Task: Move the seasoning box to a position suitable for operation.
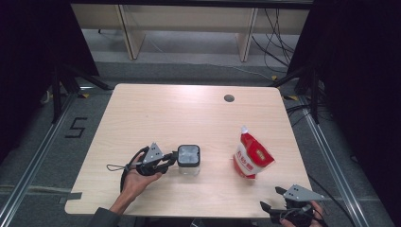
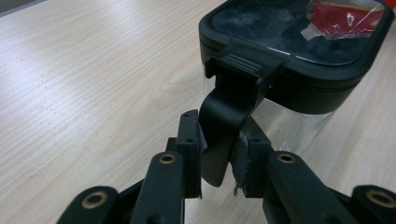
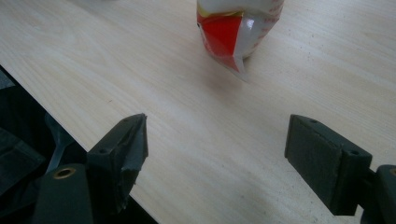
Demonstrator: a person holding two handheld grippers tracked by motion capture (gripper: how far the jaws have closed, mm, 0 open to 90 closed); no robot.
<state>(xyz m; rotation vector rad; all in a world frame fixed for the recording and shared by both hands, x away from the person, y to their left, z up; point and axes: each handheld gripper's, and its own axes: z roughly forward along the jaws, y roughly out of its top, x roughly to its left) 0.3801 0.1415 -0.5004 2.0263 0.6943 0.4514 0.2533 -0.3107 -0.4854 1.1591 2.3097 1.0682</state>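
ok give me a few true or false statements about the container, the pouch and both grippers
1. The left gripper has its jaws around the latch tab of the clear container. True.
2. The container's lid is off. False: the black lid sits on it.
3. The right gripper holds the red and white pouch. False: its jaws are wide open, short of the pouch.
4. The pouch stands on the table. True.

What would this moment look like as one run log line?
left gripper: shut on latch of jar | right gripper: open, idle at table edge | pouch: upright, untouched
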